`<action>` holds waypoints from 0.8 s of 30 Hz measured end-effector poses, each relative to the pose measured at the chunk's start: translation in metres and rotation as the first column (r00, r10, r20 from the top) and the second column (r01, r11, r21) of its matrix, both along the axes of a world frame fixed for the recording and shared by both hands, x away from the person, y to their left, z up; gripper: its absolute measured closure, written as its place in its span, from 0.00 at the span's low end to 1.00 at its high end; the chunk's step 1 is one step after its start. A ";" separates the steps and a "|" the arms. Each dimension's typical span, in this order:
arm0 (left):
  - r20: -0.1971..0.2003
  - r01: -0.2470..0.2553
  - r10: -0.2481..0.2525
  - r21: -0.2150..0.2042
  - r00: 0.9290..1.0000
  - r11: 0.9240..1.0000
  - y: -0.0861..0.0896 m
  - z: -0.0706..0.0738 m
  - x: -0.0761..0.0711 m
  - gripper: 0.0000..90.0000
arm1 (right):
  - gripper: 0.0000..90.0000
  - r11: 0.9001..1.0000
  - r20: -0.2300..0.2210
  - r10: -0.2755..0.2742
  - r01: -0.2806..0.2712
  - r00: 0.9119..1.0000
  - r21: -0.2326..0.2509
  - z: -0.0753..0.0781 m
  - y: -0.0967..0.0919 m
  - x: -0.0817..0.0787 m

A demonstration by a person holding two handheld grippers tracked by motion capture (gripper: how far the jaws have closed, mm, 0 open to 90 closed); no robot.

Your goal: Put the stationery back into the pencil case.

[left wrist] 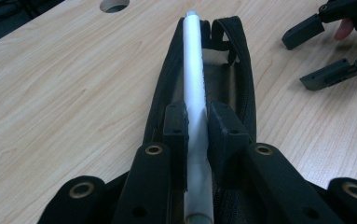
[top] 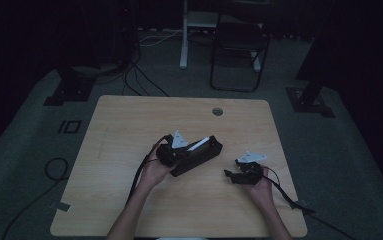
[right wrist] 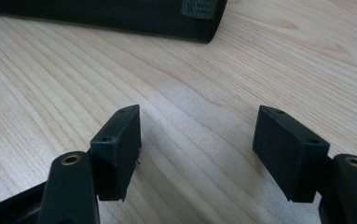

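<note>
Your left gripper: jaws pressed in on a white pen, pinching it near its lower end. The pen runs straight away from the jaws, lying along the open mouth of a black zip case. Pale lining shows inside the case at its far end, beside the pen tip. From above, the left gripper sits right at the near-left end of the case, with the pen slanting over the top of it. Your left hand is wrapped around the gripper body, cable trailing back toward the near edge.

Your right gripper: jaws spread wide, bare wood between them, gripping nothing. They hang low over the table; whether they touch it, you cannot tell. A corner of the case lies beyond the jaws, apart from them. In the high view the right gripper sits to the right of the case, near but not touching, jaws pointing back toward it, your right hand behind it. The left gripper view catches those spread jaws to the right of the case as well.

The case lies roughly mid-table, angled. A round cable hole sits beyond the case, near the far edge. A dark chair stands on the floor past that edge.
</note>
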State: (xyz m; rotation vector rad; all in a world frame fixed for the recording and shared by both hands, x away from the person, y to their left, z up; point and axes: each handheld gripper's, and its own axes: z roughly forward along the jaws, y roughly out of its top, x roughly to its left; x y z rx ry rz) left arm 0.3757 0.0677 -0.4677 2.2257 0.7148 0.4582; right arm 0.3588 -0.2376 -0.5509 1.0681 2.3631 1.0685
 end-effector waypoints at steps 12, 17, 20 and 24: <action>0.008 -0.029 0.029 -0.008 1.000 1.000 0.000 0.001 -0.001 0.62 | 0.35 1.000 0.000 0.001 -0.001 1.000 0.000 0.000 0.000 0.000; 0.042 -0.057 0.058 -0.024 0.997 0.998 0.008 0.007 -0.005 0.54 | 0.35 1.000 -0.001 0.002 -0.002 1.000 0.000 0.000 0.000 0.000; 0.059 -0.086 0.088 -0.038 0.994 0.996 0.017 0.011 -0.007 0.50 | 0.35 1.000 -0.001 0.002 -0.002 1.000 0.000 0.000 0.000 0.000; 0.062 -0.126 0.130 -0.062 0.990 0.990 0.030 0.013 -0.006 0.47 | 0.35 1.000 0.001 0.003 -0.003 1.000 -0.001 0.000 0.000 0.000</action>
